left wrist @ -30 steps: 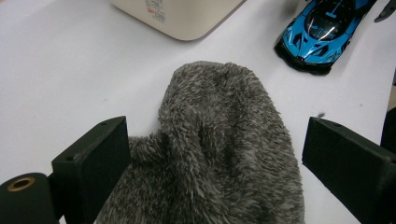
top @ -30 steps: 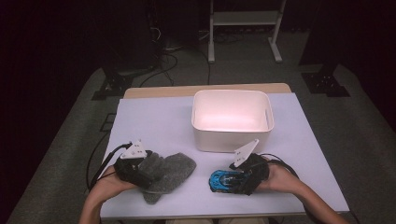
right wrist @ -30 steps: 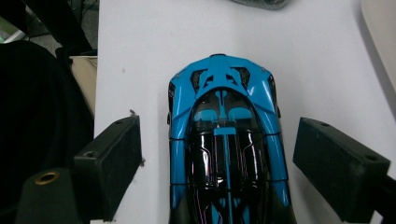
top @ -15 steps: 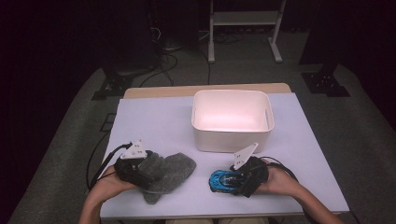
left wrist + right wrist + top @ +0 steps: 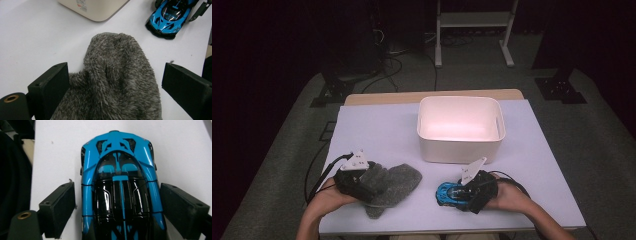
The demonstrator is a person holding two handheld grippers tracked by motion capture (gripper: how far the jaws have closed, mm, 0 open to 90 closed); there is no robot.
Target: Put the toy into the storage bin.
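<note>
A grey fuzzy sock (image 5: pixel 117 82) lay on the white table (image 5: pixel 377 135) near its front edge, between the wide-open jaws of the left gripper (image 5: pixel 115 92). Just beside it, a blue toy car (image 5: pixel 120 187) sat between the right gripper's (image 5: pixel 117 212) parted jaws, apparently not yet pinched. A white bin (image 5: pixel 460 148) stood behind both.

Small printed label with red mark on side of cream bin (image 5: pixel 85 6), too blurred to read. No other legible text anywhere.
</note>
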